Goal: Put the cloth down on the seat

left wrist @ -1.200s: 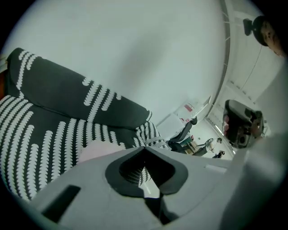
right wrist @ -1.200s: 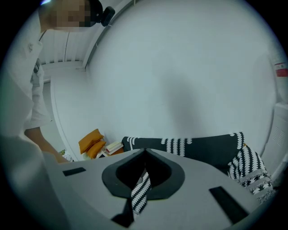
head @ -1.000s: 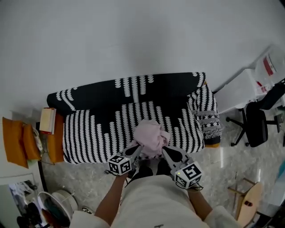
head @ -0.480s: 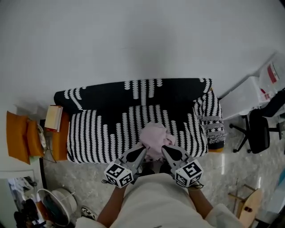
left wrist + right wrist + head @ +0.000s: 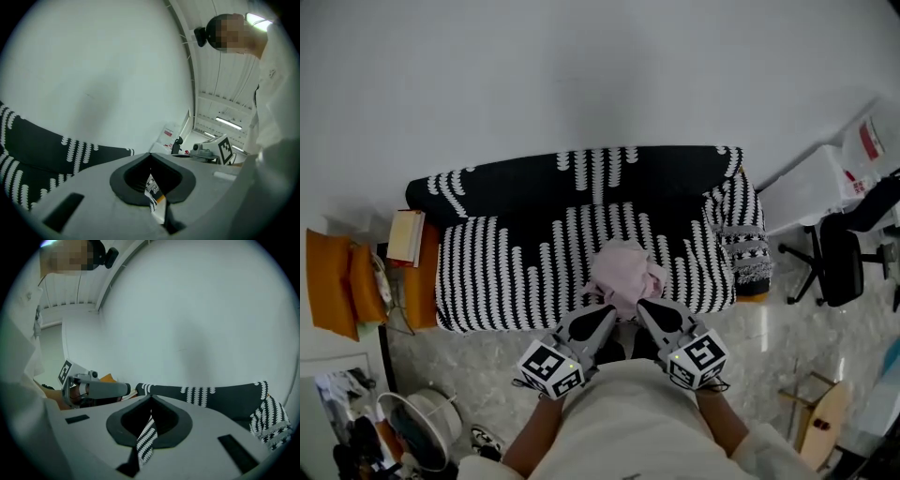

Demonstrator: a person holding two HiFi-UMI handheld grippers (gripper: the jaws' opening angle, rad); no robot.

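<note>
A crumpled pink cloth [image 5: 623, 270] lies on the front edge of the seat of a black-and-white patterned sofa [image 5: 516, 272]. In the head view my left gripper [image 5: 607, 312] and right gripper [image 5: 640, 307] point at the cloth's near edge from just in front of the sofa, tips at or just short of it. Both are shut, with nothing pink between the jaws. The left gripper view has the left gripper [image 5: 150, 154] aimed up at the white wall over the sofa back [image 5: 37, 145]. The right gripper [image 5: 151, 397] faces the sofa back [image 5: 220, 397] in its own view.
A stack of books [image 5: 405, 236] rests on an orange side table at the sofa's left, with orange cushions [image 5: 337, 291] beyond it. A fan [image 5: 417, 422] stands at the lower left. An office chair [image 5: 842, 258] and white boxes [image 5: 825, 178] are on the right.
Both grippers have drawn back a little from the sofa toward the person. The pink cloth stays on the seat's front edge.
</note>
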